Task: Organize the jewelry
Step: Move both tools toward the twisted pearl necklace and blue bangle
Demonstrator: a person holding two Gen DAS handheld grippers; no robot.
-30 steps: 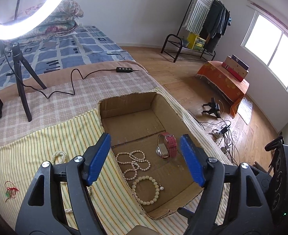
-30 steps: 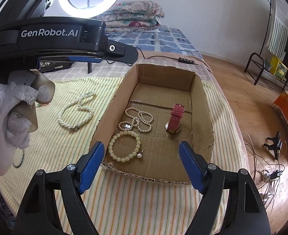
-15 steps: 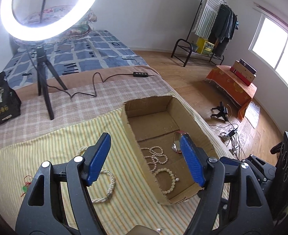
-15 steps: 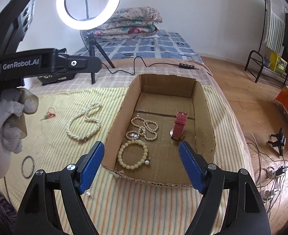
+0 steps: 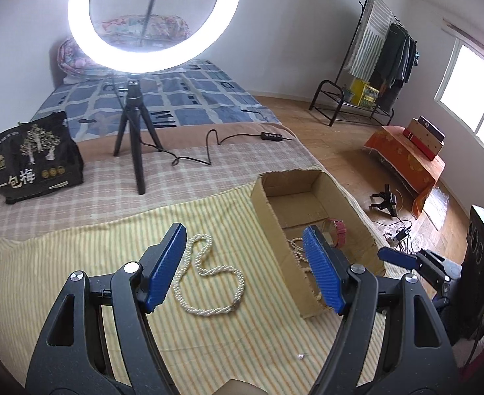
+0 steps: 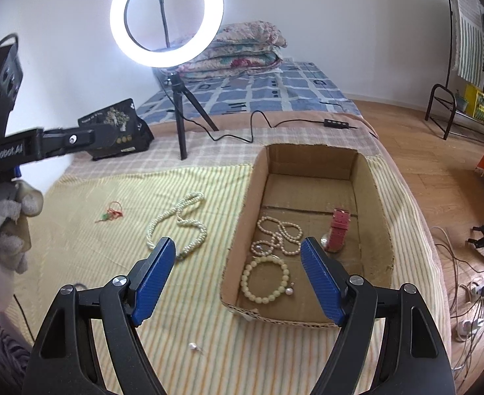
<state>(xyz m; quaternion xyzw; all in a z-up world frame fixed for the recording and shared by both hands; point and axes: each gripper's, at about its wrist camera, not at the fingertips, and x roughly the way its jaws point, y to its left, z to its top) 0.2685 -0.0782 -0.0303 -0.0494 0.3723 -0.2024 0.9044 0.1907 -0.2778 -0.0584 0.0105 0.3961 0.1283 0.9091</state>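
Note:
A white pearl necklace (image 5: 209, 279) lies on the striped yellow cloth, left of an open cardboard box (image 5: 268, 217); it also shows in the right wrist view (image 6: 176, 227). My left gripper (image 5: 245, 270) is open and empty, hovering above the necklace. The box (image 6: 373, 197) holds a pearl strand (image 6: 280, 235), a pale bead bracelet (image 6: 265, 279) and a red-strapped watch (image 6: 339, 228). My right gripper (image 6: 237, 283) is open and empty, above the box's near left corner. A pearl earring (image 6: 194, 346) and a red charm (image 6: 112, 214) lie on the cloth.
A lit ring light on a tripod (image 5: 133, 125) stands behind the cloth, its cable (image 5: 209, 144) trailing right. A black bag (image 5: 33, 158) sits at back left. The bed edge drops to the wooden floor right of the box, with cables (image 6: 472, 283) there.
My left gripper has swung left, away from over the box, and now sits over the pearl necklace on the cloth. My right gripper has pulled back and up a little. Both stay open.

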